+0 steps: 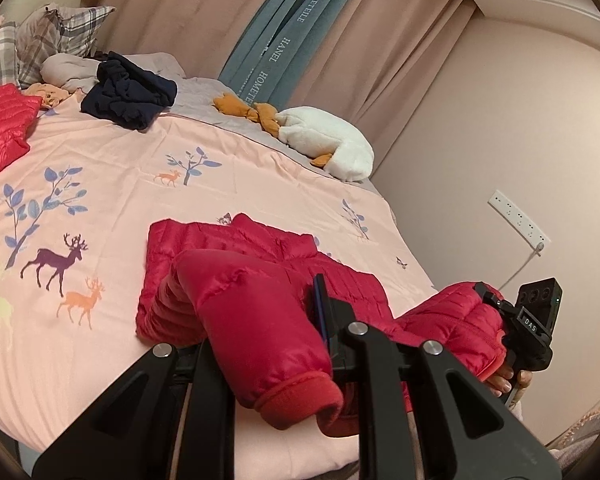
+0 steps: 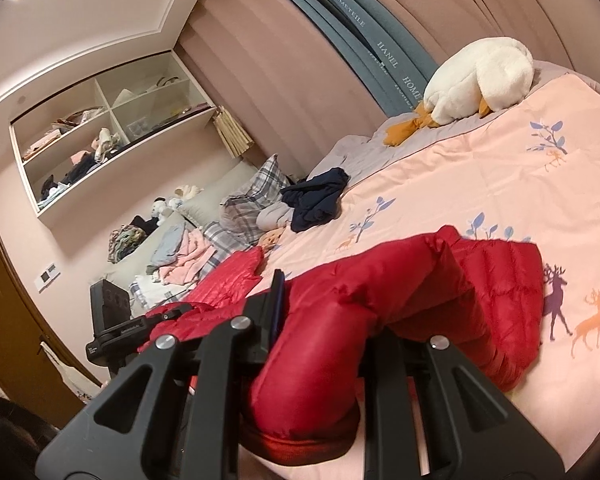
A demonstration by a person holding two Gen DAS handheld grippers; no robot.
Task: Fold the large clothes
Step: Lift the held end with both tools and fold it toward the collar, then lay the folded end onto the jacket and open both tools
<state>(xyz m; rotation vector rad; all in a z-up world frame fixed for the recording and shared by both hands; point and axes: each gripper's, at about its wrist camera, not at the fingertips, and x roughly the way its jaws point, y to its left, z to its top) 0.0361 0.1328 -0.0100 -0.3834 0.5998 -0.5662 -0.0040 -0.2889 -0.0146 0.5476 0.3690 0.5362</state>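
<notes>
Left wrist view shows your left gripper [image 1: 268, 344] pinching one sleeve of the red down jacket [image 1: 260, 268], the ribbed cuff [image 1: 300, 400] hanging back toward the camera between the fingers. Ahead of that gripper the jacket's body lies partly folded on the pink deer-print quilt [image 1: 120, 168]; off to its right your right gripper [image 1: 496, 312] appears clamped on the other sleeve. In the right wrist view the right gripper [image 2: 320, 344] is closed on puffy red sleeve fabric, the body stretching forward and to the right.

Expect this jacket to be light, soft and springy, with a slick shell that can slide out of a shallow pinch. I judge the ribbed cuff or a quilted seam the surest hold. Air-filled panels will likely puff back, so press folds flat.
</notes>
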